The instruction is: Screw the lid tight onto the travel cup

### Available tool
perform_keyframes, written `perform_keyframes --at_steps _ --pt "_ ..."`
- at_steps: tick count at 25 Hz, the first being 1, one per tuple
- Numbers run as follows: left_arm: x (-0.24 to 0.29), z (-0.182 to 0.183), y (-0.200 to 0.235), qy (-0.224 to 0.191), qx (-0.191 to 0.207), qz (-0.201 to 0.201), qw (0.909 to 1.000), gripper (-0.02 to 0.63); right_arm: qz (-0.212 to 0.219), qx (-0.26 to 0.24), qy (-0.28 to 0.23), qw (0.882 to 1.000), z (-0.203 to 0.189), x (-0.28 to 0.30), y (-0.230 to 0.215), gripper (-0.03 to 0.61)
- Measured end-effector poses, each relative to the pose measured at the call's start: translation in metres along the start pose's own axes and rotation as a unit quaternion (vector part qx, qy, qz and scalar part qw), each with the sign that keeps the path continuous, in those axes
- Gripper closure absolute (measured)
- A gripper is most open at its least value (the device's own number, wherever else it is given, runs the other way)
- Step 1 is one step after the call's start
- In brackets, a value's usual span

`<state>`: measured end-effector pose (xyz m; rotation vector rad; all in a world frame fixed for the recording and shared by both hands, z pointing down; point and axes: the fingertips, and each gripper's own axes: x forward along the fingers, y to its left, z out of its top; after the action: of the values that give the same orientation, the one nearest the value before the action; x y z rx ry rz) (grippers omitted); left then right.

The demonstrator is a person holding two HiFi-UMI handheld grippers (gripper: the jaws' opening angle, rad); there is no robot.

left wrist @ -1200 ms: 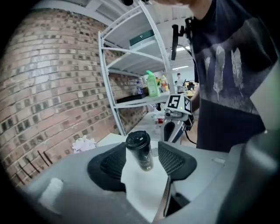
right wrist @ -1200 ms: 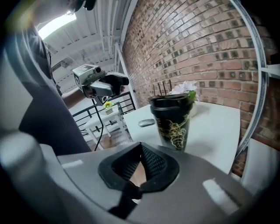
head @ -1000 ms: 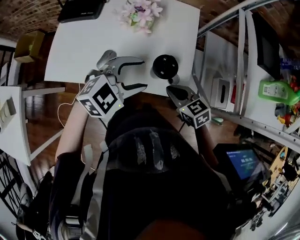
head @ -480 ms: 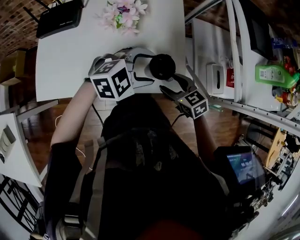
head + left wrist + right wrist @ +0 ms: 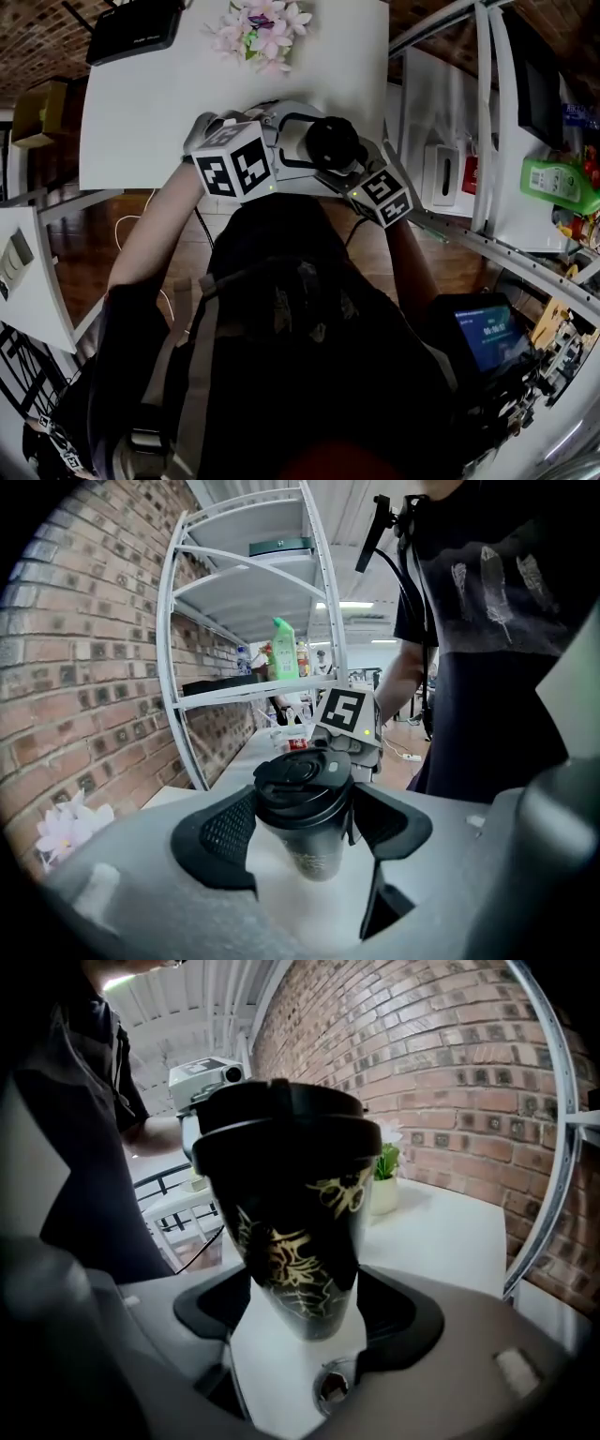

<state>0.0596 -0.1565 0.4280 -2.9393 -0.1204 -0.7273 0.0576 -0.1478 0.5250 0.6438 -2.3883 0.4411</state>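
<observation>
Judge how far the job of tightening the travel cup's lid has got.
Done: the lid sits on the travel cup, upright on the white table. In hand: the left gripper and right gripper have both just been opening their jaws, and the cup stands between each pair, not yet gripped. Still to do: close on cup and lid, then twist tight.

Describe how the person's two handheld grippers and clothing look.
The left gripper and right gripper share light grey moulded bodies with black pads lining the jaws. Each carries a white cube printed with black square markers. The person wears a dark short-sleeved T-shirt with a pale feather print.
</observation>
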Motion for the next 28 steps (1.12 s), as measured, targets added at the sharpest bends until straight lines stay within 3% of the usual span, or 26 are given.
perform_keyframes --at_steps 7,11,14,28 --pt "-0.001 -0.001 -0.006 -0.008 -0.015 0.049 0.9987 0.276 0.014 -0.03 0.013 0.999 -0.003 0.001 0.002 0.23" --pt "0.0 -0.001 -0.006 -0.03 -0.051 0.1 0.9932 0.278 0.013 -0.029 0.009 0.999 -0.005 0.0 0.001 0.232" --pt "0.009 0.004 -0.008 -0.04 -0.063 0.112 0.9909 0.278 0.003 -0.024 0.017 1.0 -0.012 -0.009 -0.002 0.232" --pt "0.001 -0.003 -0.006 -0.007 -0.115 0.204 0.9721 0.278 0.011 -0.035 0.021 0.999 -0.007 0.004 -0.002 0.23"
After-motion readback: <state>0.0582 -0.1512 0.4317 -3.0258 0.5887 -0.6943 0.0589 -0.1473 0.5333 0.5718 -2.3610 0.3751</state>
